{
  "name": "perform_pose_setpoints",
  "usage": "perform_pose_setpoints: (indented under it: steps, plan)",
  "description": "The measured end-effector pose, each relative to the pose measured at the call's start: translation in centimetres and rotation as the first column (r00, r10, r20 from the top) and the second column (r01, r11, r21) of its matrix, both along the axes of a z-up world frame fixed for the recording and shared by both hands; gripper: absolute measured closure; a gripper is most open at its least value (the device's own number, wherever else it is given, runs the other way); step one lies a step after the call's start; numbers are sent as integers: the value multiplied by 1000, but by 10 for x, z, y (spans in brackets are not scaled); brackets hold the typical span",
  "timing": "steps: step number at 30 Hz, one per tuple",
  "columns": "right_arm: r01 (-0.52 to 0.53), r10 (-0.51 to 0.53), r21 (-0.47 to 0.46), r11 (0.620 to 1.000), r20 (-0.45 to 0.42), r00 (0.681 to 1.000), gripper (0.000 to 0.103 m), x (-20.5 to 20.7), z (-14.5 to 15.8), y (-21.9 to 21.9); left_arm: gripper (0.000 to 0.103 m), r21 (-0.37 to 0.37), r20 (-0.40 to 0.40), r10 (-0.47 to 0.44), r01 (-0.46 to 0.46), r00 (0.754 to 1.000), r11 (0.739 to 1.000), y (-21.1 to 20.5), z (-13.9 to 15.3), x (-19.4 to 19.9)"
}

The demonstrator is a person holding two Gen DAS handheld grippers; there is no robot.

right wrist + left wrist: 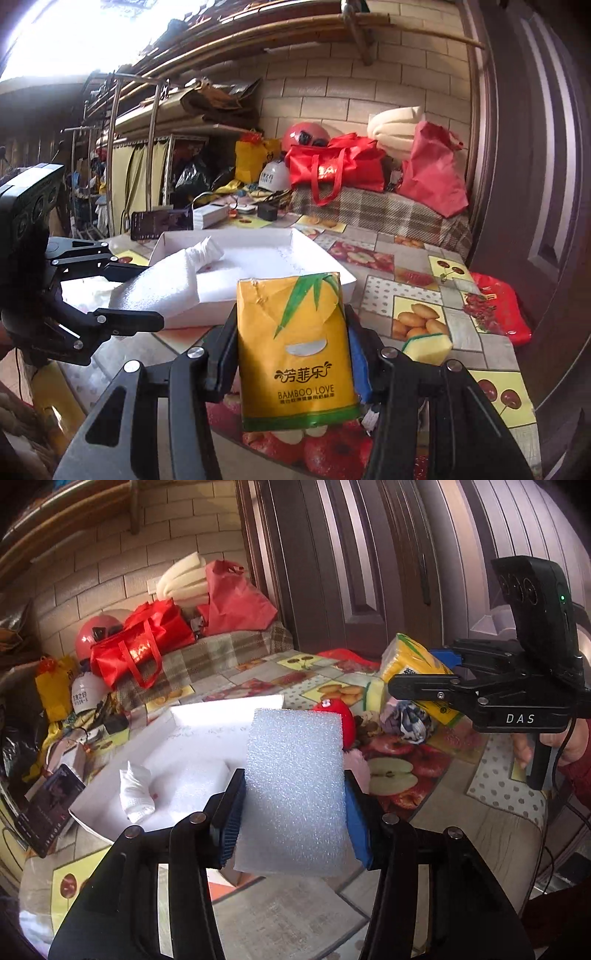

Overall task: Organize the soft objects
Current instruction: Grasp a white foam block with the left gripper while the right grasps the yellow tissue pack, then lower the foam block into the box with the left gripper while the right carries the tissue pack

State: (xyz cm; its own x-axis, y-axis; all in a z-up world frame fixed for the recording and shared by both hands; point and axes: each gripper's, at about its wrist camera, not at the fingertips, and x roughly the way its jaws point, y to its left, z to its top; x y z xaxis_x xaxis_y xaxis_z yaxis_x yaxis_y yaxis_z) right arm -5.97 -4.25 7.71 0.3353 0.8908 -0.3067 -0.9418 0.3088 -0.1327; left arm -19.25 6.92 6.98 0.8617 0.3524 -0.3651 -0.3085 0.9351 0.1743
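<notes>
the left gripper [293, 805] is clamped on a white rectangular foam sheet [293, 786], its blue pads pressing both side edges – the sheet stands upright, lifted just in front of the shallow white cardboard tray [221, 709]. inside the tray lie a rolled white cloth [136, 792] and another white foam block [197, 781]. the right gripper [293, 354] is clamped on a yellow plastic tissue pack printed with green bamboo leaves [295, 350], held upright off the fruit-patterned tablecloth [413, 258], near the tray's right corner. a yellow-and-green sponge [428, 345] rests on the cloth right of that pack – a red plush toy [341, 720] lies just beside the tray's right wall.
</notes>
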Motion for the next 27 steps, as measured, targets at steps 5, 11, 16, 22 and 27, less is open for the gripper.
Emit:
perform_pose_setpoints:
  steps: [5,11,16,22,27]
  plan:
    - [160,-152,129,979,-68,986,53,17,0,-6,54,-30,129,124,-122,984,992,33,7,-16]
    - [270,-247,166,948,-146,958,53,26,-7,-12,54,-127,181,206,-185,962,974,57,7,-33]
    - [246,-228,151,957,-126,966,53,12,-7,-1,54,-125,164,223,-204,961,971,60,4,-29]
    - [190,-179,130,973,-91,980,53,-6,-9,22,54,-79,125,232,-224,965,971,78,-4,-18]
    - [173,-162,120,978,-94,982,53,-12,-9,34,54,-157,90,280,-264,956,952,107,-11,-17]
